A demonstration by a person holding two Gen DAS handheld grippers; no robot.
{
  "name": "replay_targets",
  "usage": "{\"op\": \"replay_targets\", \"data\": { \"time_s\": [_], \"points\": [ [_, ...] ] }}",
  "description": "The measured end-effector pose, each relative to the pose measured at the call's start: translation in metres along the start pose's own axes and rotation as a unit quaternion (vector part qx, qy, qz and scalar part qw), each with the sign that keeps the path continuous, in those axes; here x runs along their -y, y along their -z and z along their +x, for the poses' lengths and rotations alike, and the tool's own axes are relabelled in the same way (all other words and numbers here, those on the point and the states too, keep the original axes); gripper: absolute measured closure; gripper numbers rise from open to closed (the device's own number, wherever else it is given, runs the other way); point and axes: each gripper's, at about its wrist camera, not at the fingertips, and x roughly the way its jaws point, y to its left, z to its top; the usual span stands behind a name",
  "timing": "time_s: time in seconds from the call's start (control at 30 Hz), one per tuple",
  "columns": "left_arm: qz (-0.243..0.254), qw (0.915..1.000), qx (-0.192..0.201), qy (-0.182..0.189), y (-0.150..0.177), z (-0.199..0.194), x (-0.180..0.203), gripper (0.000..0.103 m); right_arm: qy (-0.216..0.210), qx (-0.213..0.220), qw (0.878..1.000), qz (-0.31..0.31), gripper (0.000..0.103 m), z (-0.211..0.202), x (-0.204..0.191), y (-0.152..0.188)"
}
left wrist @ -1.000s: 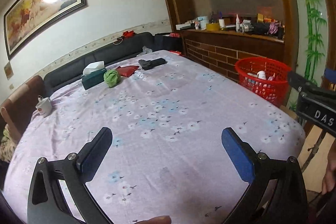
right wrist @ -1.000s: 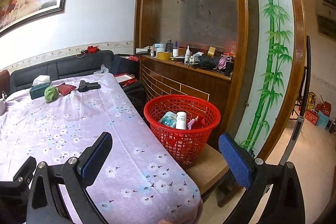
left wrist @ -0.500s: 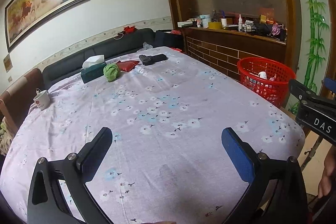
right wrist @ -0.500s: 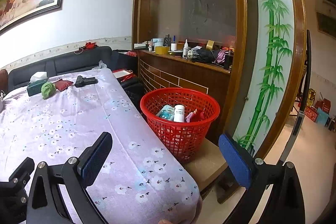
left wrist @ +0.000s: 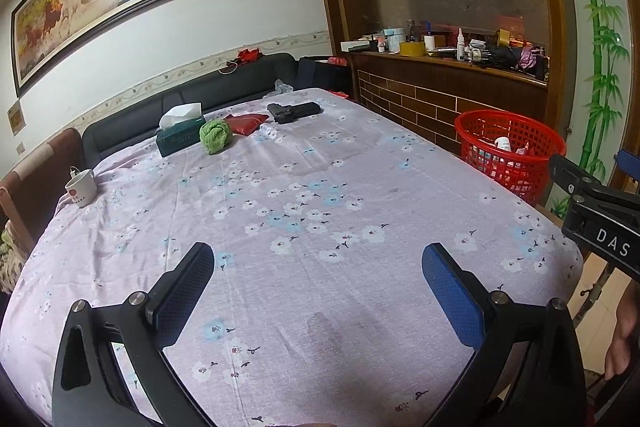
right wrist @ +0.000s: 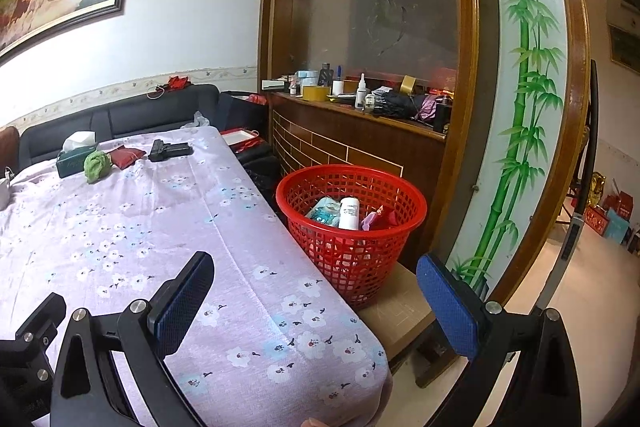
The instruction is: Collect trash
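Red mesh basket point(right wrist: 352, 227), white bottle point(right wrist: 349, 213) and wrappers inside

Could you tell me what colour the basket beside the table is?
Red; the basket shows best in the right wrist view.

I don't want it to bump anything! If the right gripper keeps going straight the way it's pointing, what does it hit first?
Probably the red basket. The open right gripper points over the table's corner toward it, nothing between. Depth is hard to judge.
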Motion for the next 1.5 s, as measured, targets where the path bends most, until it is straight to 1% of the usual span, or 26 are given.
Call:
{"op": "replay_targets", "data": {
  "time_s": [1.23,1.5],
  "points": [
    [-0.001,1.0,-0.003,0.002,0.0017,0.0018,0.0003,0.0,-0.001,-0.01,1.0,-0.003,0.0,0.0051,-0.0055,0.0029],
    [-0.004,1.0,-0.006,0.001,0.0064,0.0035,-0.0008,0.0,-0.003,-0.012,1.0,-0.004,0.001,0.0059,-0.0067,0.0035]
  ]
}}
